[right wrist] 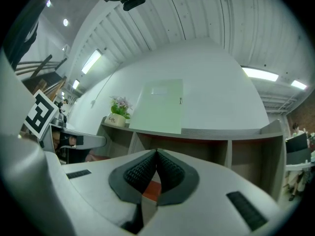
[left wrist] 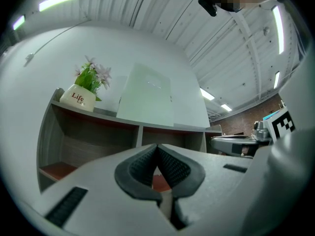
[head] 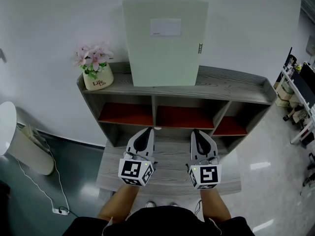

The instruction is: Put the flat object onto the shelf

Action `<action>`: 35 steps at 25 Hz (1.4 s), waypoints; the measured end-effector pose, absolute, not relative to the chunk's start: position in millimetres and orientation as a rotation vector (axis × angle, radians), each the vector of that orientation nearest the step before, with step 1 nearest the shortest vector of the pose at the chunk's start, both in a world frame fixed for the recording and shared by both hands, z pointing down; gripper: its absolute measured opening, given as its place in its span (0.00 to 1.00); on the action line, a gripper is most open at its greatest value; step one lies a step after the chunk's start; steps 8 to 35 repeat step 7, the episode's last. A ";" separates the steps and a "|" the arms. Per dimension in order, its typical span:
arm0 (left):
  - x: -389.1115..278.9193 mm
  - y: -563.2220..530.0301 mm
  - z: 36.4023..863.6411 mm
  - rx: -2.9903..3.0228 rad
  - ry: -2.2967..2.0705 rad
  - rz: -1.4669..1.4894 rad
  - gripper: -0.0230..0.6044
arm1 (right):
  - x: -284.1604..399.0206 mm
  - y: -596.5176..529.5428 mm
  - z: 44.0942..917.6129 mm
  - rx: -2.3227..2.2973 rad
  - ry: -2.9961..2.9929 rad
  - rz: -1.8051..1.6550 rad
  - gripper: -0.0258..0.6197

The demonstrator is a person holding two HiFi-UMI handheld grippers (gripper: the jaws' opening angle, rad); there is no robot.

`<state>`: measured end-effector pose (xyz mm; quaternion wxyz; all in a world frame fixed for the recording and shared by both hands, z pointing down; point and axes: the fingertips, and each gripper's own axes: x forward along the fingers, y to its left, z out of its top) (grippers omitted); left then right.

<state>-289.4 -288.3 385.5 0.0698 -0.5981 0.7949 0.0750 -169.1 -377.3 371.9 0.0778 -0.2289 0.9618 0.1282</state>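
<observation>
Left gripper (head: 149, 130) and right gripper (head: 197, 131) hover side by side in the head view, low before the shelf (head: 236, 86). The flat folder (head: 165, 43) stands upright on the shelf's top board, near a flower pot (head: 97, 77). The left gripper view shows its jaws pressed together on nothing; the right gripper view shows the same. Placing looks finished, so the next move likely needs only a clear pull back. Whether the folder leans on the wall is unclear; its label is too small to read.

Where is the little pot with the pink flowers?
In the head view the flower pot sits on top of the shelf, at its left end, just left of the upright pale green board.
</observation>
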 end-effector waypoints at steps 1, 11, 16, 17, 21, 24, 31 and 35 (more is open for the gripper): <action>-290.0 -287.8 385.4 -1.798 2.393 0.224 0.05 | -169.0 -377.1 372.0 -0.687 2.880 0.385 0.08; -290.3 -284.9 389.1 -1.800 2.401 0.205 0.05 | -168.0 -374.3 371.3 -0.695 2.875 0.393 0.08; -290.3 -284.9 389.1 -1.800 2.401 0.205 0.05 | -168.0 -374.3 371.3 -0.695 2.875 0.393 0.08; -290.3 -284.9 389.1 -1.800 2.401 0.205 0.05 | -168.0 -374.3 371.3 -0.695 2.875 0.393 0.08; -290.3 -284.9 389.1 -1.800 2.401 0.205 0.05 | -168.0 -374.3 371.3 -0.695 2.875 0.393 0.08; -290.3 -284.9 389.1 -1.800 2.401 0.205 0.05 | -168.0 -374.3 371.3 -0.695 2.875 0.393 0.08; -290.3 -284.9 389.1 -1.800 2.401 0.205 0.05 | -168.0 -374.3 371.3 -0.695 2.875 0.393 0.08; -290.3 -284.9 389.1 -1.800 2.401 0.205 0.05 | -168.0 -374.3 371.3 -0.695 2.875 0.393 0.08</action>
